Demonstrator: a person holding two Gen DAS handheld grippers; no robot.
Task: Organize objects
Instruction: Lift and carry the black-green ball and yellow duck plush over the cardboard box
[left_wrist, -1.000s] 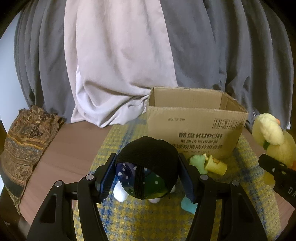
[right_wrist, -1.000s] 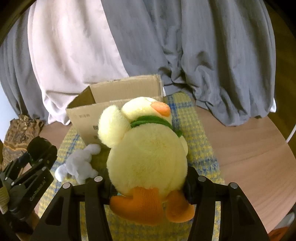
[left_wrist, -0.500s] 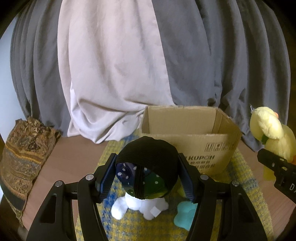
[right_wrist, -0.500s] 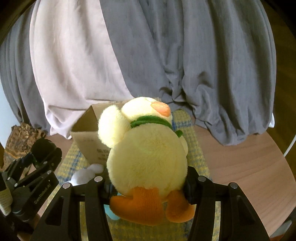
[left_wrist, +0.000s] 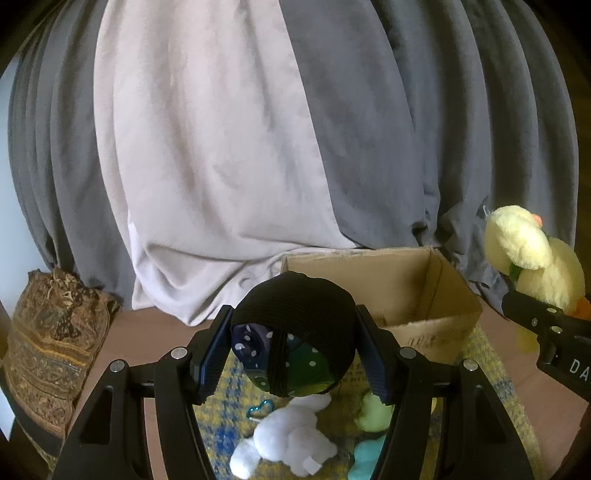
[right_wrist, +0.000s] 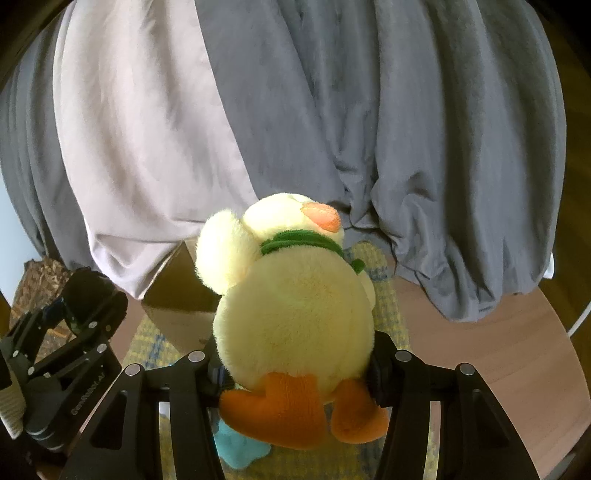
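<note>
My left gripper (left_wrist: 293, 354) is shut on a round black ball-like toy (left_wrist: 295, 314) with a dotted blue-green patch, held above the mat in front of the open cardboard box (left_wrist: 417, 291). My right gripper (right_wrist: 295, 365) is shut on a yellow plush duck (right_wrist: 291, 310) with orange feet and a green collar, held up in the air. The duck (left_wrist: 532, 254) shows at the right edge of the left wrist view, right of the box. The left gripper and black toy (right_wrist: 88, 291) show at the left of the right wrist view. The box (right_wrist: 177, 291) sits behind the duck there.
A yellow-blue checked mat (left_wrist: 484, 365) covers the round wooden table (right_wrist: 480, 350). On it lie a white plush (left_wrist: 291, 439), a pale green toy (left_wrist: 373, 413) and a teal toy (right_wrist: 240, 450). Grey and pale curtains (left_wrist: 258, 147) hang behind. A patterned cushion (left_wrist: 48, 339) sits at left.
Both grippers have risen with their toys. The box now appears lower, with its open inside in sight, and the toys on the mat lie further below.
</note>
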